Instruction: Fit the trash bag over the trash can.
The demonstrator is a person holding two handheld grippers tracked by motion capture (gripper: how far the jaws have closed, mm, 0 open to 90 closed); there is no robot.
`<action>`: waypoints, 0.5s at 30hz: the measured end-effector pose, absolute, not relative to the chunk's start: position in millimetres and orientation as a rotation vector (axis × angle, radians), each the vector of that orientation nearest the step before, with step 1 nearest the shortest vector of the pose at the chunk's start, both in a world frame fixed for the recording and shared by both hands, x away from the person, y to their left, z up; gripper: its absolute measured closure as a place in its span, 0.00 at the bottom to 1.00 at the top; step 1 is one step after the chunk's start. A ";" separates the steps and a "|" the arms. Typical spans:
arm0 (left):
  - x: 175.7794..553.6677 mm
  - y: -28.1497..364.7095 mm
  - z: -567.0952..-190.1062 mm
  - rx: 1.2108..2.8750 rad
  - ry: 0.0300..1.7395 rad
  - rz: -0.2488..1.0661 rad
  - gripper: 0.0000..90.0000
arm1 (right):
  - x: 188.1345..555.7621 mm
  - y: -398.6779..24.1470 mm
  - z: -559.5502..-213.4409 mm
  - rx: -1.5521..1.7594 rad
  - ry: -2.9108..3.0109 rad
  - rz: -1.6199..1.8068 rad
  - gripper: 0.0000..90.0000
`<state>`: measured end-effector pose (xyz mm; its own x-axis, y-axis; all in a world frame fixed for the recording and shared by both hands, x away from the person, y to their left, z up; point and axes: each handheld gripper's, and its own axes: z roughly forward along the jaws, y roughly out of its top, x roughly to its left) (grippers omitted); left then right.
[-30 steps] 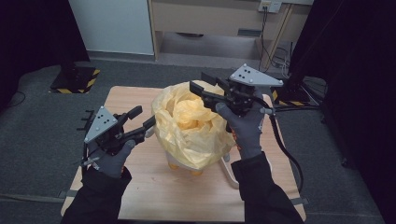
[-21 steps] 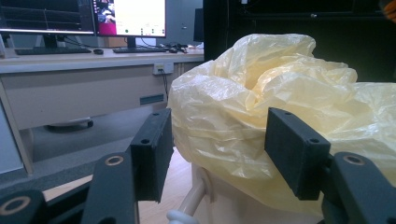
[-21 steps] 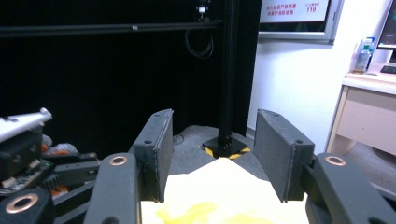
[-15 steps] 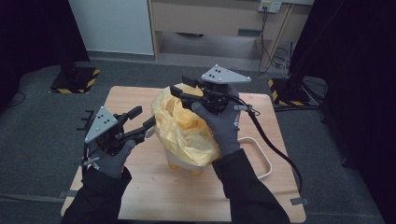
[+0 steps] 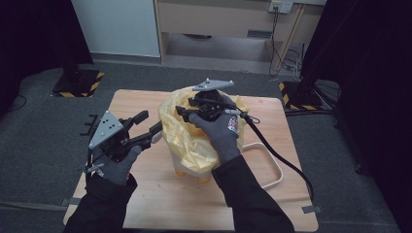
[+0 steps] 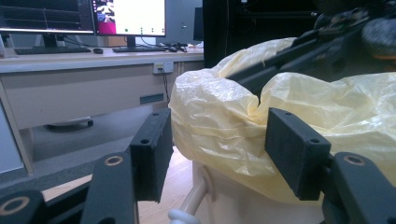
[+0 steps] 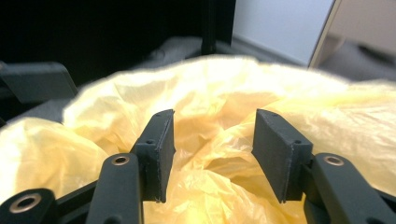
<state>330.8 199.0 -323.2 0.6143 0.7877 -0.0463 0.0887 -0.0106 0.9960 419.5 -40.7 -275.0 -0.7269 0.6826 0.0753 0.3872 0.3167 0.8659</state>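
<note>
Over bin (image 5: 194,167), my right gripper (image 5: 187,112) open above yellow bag (image 5: 182,136) — left gripper (image 5: 153,132) open, empty — bag unseated, fitting left.

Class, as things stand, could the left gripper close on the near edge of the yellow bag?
Probably yes. The left gripper is open, level with the yellow bag, with nothing between them; the right gripper sits higher, over its top.

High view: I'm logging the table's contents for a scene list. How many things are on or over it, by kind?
Hand-held grippers: 2, the left hand-held gripper and the right hand-held gripper
Yellow plastic bags: 1, the yellow bag
White bins: 1, the white bin lined by that bag
Total: 4
</note>
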 end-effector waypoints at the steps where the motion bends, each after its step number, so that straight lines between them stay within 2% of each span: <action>1: 330.8 199.0 -323.1 1.502 0.773 0.651 0.46 | 420.9 -39.7 -276.8 0.962 2.291 1.348 0.54; 9: 330.8 200.0 -323.1 1.503 0.776 0.652 0.46 | 432.3 -25.8 -290.6 1.052 2.486 1.157 0.52; 15: 331.2 199.5 -323.4 1.504 0.774 0.647 0.46 | 428.5 -36.8 -280.2 1.044 2.385 1.312 0.52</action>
